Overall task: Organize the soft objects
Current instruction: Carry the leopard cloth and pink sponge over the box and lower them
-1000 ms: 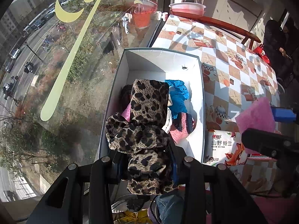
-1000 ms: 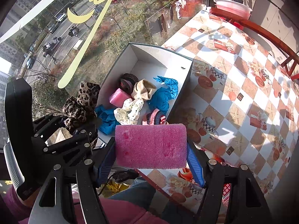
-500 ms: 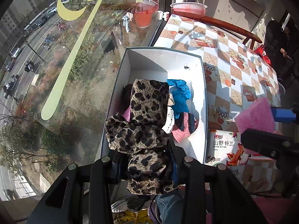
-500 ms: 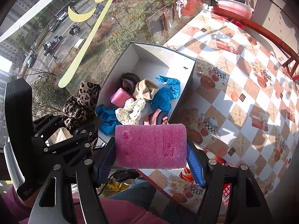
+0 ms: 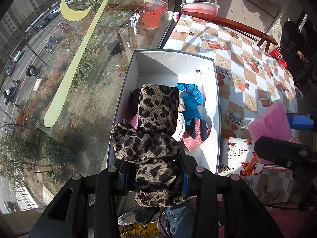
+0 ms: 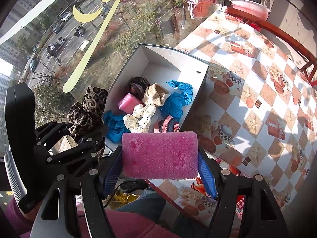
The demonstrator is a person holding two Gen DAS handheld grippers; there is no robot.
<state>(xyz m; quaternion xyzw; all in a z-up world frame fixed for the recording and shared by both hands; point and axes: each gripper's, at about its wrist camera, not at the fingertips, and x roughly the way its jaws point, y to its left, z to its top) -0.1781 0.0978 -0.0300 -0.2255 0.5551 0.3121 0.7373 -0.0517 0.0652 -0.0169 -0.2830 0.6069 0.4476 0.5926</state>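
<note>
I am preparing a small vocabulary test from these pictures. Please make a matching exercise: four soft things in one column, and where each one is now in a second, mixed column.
Things
1. leopard-print fabric scrunchie
2. large pink foam sponge block
3. crumpled blue cloth
4. white fabric scrunchie with black dots

Places
A. in the white cardboard box, by its right wall
B. between the right gripper jaws
C. between the left gripper jaws
D. in the box, middle of the pile

Pairs: 1-C, 2-B, 3-A, 4-D
</note>
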